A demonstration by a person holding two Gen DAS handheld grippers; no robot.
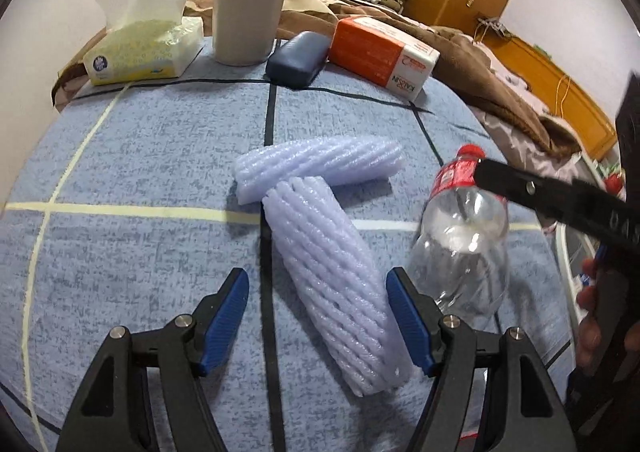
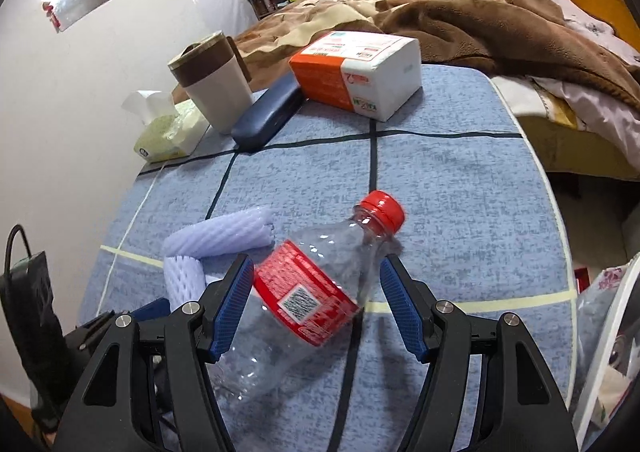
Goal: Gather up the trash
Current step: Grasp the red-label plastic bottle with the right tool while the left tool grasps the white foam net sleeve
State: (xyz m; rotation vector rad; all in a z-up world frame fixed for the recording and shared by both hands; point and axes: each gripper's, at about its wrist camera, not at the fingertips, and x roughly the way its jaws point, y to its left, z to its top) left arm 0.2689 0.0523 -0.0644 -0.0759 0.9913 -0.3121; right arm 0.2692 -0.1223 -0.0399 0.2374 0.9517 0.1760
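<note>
Two pale ribbed foam sleeves lie crossed on the blue tablecloth (image 1: 140, 172). The near foam sleeve (image 1: 336, 280) runs between the fingers of my left gripper (image 1: 316, 284), which is open, and it lies close against the right pad. The far foam sleeve (image 1: 320, 166) lies crosswise beyond it. A clear plastic bottle (image 2: 304, 300) with a red cap and a red label lies on its side to the right. My right gripper (image 2: 316, 268) is open and straddles it, with the left pad at the label and a gap at the right pad. In the left wrist view the bottle (image 1: 464, 244) shows under a right gripper finger (image 1: 540, 192).
At the table's far edge stand a tissue pack (image 1: 144, 48), a beige and brown tumbler (image 1: 248, 8), a dark blue case (image 1: 296, 58) and an orange and white box (image 1: 380, 50). A bed with a brown blanket (image 2: 460, 24) lies beyond. A plastic bag (image 2: 600, 316) hangs past the right edge.
</note>
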